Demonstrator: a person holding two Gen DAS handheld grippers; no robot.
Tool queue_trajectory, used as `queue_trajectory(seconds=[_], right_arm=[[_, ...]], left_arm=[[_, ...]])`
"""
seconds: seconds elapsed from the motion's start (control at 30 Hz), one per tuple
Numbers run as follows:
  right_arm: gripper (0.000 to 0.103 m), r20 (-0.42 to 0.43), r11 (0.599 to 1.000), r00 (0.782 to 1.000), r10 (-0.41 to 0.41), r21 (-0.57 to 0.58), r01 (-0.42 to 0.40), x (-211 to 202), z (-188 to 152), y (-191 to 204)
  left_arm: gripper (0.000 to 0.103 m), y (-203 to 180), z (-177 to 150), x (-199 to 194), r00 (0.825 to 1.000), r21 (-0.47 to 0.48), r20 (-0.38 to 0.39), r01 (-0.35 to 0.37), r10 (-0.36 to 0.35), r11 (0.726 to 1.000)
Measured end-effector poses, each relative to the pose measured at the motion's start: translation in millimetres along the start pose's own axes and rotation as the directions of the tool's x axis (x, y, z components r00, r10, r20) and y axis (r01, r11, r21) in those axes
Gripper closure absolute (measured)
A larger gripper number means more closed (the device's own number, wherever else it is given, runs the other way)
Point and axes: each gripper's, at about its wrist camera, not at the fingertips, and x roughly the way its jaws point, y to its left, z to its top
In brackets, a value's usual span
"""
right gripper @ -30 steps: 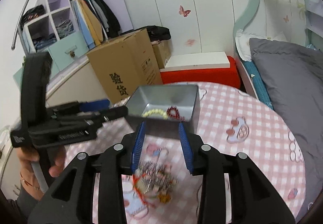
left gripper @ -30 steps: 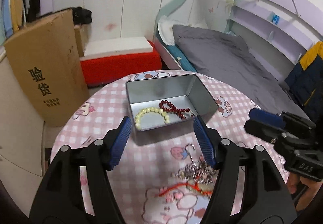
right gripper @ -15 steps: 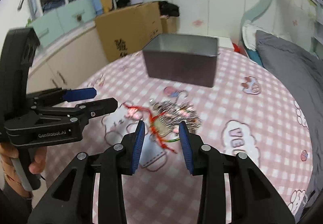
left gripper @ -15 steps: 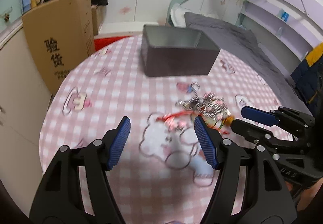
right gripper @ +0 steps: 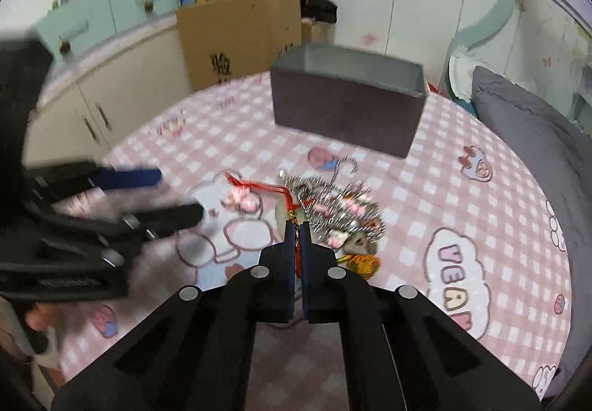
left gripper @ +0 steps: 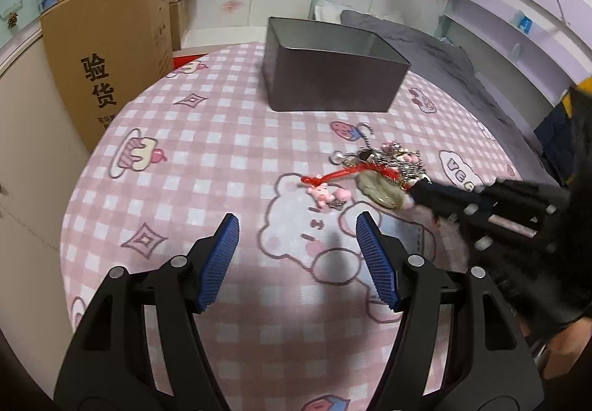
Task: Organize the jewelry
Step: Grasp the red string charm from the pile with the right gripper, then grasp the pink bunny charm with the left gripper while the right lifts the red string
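A tangled pile of jewelry [left gripper: 384, 170] lies on the pink checked tablecloth [left gripper: 207, 159]: silver chains, pink charms, a pale jade pendant [left gripper: 377, 187] and a red cord [left gripper: 333, 175]. My right gripper [right gripper: 298, 226] is shut on the red cord beside the jade pendant [right gripper: 283, 215], at the pile's near edge [right gripper: 340, 215]. It also shows in the left wrist view [left gripper: 414, 194]. My left gripper [left gripper: 296, 237] is open and empty, low over the cloth, short of the pile. The grey metal tin [left gripper: 333, 78] stands behind the pile; its inside is hidden.
A cardboard box [left gripper: 107, 52] stands left of the round table. A bed with grey bedding [right gripper: 532, 137] lies to the right. Cupboards [right gripper: 96, 107] stand at the far left. The tin also shows in the right wrist view [right gripper: 347, 107].
Both grippers dropped from above the tin to table height. My right gripper moved into the pile and shut on the red cord. The left gripper stayed open.
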Motion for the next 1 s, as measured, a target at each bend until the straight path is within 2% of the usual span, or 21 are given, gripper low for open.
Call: queue_trajectory(seconds=[0.2,0.53,0.63,0.7,0.73,0.83,1.0], right_arm=[[0.102,0.126,0.996,0.991,0.041,0.075,-0.051,-44.2,17.5,-17.1],[0.102,0.255,0.989,0.965,0.052,0.121,-0.085,-85.5,33.7,-35.3],[0.102,0.276,0.987,0.959,0.059,0.126,-0.097,-90.5,37.5,-39.1],[0.102,0.278,0.986,0.958,0.067,0.13,-0.107,-89.0,40.6,-41.8],[0.102,0.278,0.985,0.958,0.068,0.131,-0.108,-87.9,40.8,-42.6],[0.102,0.282,0.984,0.957,0.072,0.136,-0.114,-86.1,42.0,-45.5],[0.102,0.312,0.982,0.947,0.082,0.134,-0.129,-95.6,47.6,-48.2]], left_arm=[[0.037,-13.9,0.7,8.5,1.0,0.036,-0.004,0.012,-0.012,0.999],[0.038,-17.2,11.7,30.6,1.0,0.046,-0.02,-0.007,0.008,0.999],[0.054,-22.4,13.9,35.9,1.0,0.073,-0.027,-0.01,0.012,0.997],[0.059,-26.4,14.8,39.1,0.999,0.102,-0.028,-0.034,0.037,0.994],[0.064,-29.4,14.9,40.7,0.998,0.127,-0.027,-0.056,0.059,0.99],[0.076,-30.2,14.5,40.7,0.998,0.145,-0.025,-0.053,0.057,0.988],[0.078,-26.4,15.7,36.9,0.999,0.128,-0.023,-0.027,0.03,0.991]])
